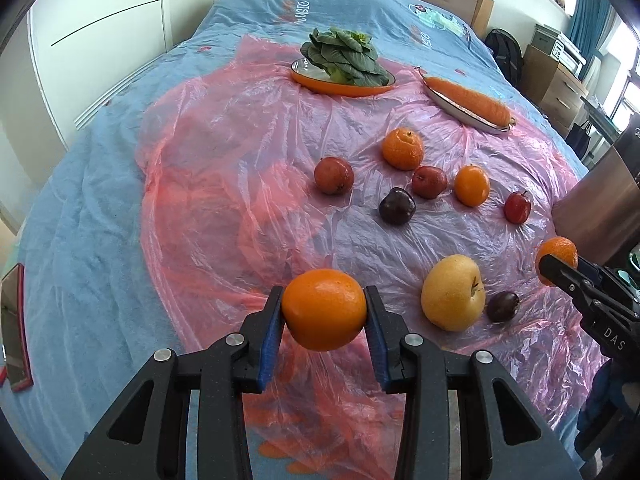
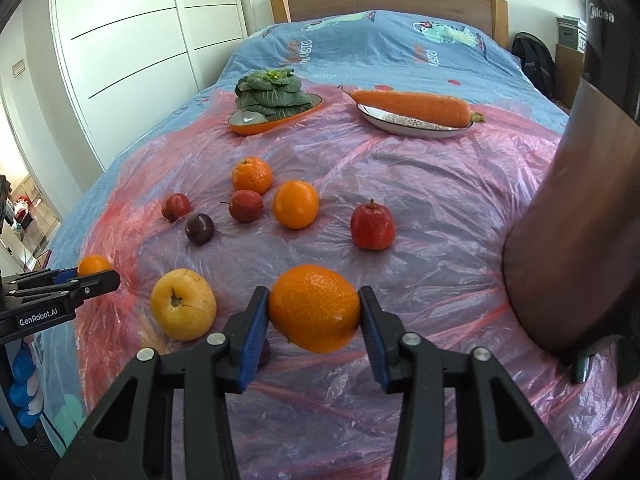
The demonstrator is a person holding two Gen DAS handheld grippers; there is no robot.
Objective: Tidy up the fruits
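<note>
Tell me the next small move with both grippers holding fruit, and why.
Probably lift both a bit higher. The left gripper is shut on an orange and the right gripper on a mandarin, both just above the pink sheet, with a yellow apple close between them.

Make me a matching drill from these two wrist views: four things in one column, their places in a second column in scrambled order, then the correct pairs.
Things
1. smooth orange
2. bumpy mandarin
3. carrot
4. leafy greens

Places
A. on the orange dish
B. clamped in the left gripper
C. on the white plate
D. clamped in the right gripper

Pairs: 1-B, 2-D, 3-C, 4-A
</note>
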